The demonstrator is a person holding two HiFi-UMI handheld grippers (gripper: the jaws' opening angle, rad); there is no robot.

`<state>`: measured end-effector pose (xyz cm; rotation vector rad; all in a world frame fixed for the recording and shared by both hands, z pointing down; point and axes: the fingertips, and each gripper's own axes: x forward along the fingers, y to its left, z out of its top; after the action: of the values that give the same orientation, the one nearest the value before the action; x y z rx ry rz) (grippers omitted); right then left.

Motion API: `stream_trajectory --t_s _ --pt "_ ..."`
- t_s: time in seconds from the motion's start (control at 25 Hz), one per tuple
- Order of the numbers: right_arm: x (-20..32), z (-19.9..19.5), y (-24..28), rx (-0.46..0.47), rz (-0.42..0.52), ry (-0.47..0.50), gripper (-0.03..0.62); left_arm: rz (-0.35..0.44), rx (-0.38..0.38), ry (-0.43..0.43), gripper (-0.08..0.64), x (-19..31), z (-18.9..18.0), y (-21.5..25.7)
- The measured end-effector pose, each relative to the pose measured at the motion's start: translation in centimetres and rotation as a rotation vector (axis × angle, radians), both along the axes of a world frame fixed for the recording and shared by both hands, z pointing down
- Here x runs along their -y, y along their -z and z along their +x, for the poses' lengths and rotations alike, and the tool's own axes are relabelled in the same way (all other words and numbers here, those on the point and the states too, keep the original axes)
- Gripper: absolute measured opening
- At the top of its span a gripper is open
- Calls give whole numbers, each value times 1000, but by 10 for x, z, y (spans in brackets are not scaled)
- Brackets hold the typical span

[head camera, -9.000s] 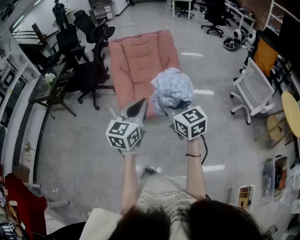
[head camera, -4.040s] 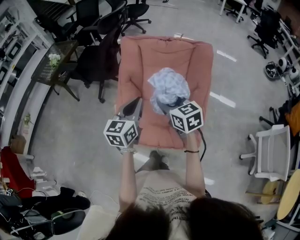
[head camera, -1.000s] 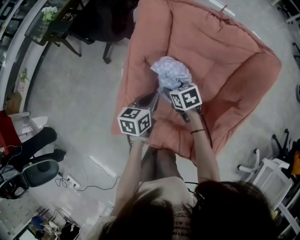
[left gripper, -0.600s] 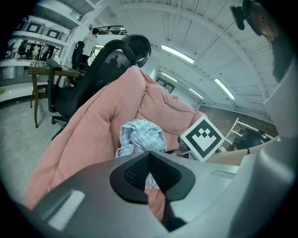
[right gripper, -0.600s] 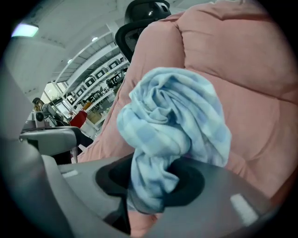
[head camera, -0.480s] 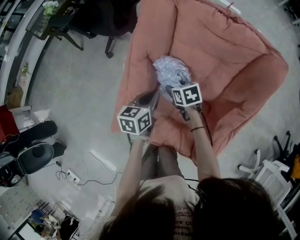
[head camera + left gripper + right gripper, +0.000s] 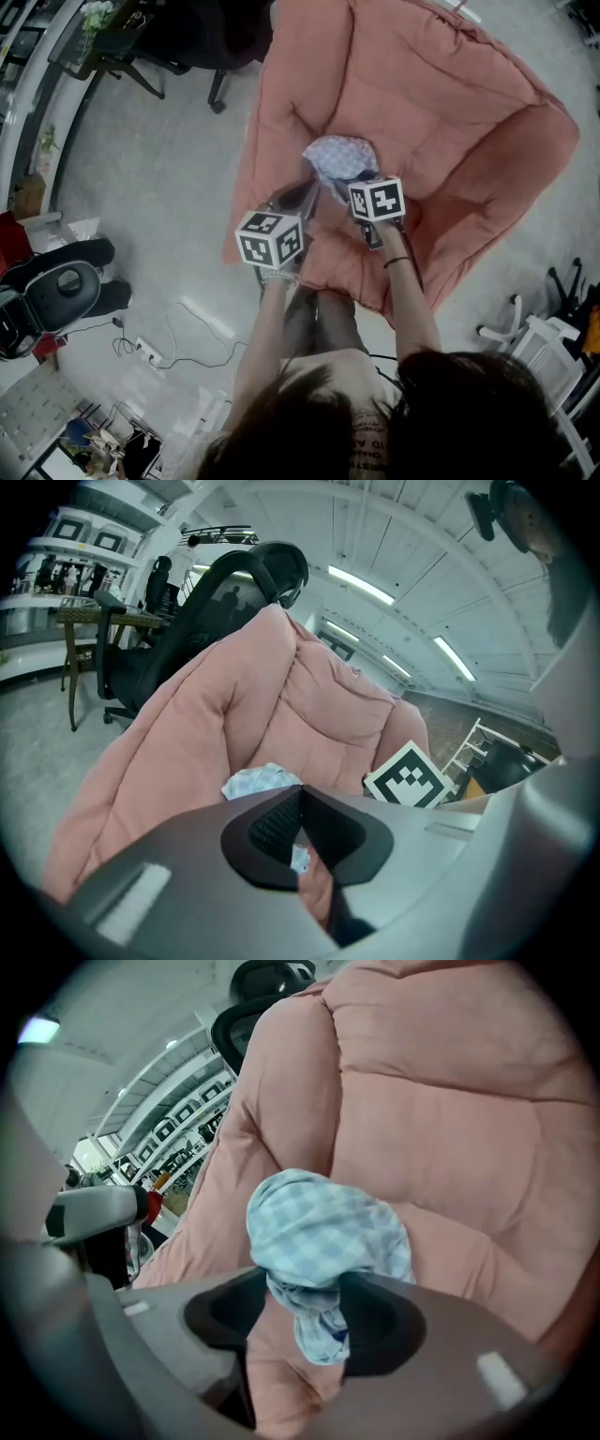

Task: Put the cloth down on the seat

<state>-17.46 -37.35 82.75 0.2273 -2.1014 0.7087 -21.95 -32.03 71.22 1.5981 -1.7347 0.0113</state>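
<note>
The cloth (image 7: pixel 339 155) was thin checked woven fabric, crumpled and matt. The seat (image 7: pixel 441 103) was quilted pink textile, soft and matt. The left gripper (image 7: pixel 300 794) was smooth grey plastic with a dull sheen. The floor (image 7: pixel 159 187) was hard, smooth and faintly glossy.

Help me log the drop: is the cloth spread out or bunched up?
Bunched. The cloth is a crumpled, rounded wad with a twisted tail hanging down; no part lies flat.

Open seat (image 7: pixel 441 112) beyond the cloth (image 7: pixel 339 155); black chair (image 7: pixel 202 37) crowds its left edge.
</note>
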Motion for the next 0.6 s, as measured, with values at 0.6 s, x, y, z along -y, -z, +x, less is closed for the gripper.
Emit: stream_trajectory --t_s 0.6 --pt "-18 18 16 6 -9 -56 252 15 -7 6 5 -13 -4 13"
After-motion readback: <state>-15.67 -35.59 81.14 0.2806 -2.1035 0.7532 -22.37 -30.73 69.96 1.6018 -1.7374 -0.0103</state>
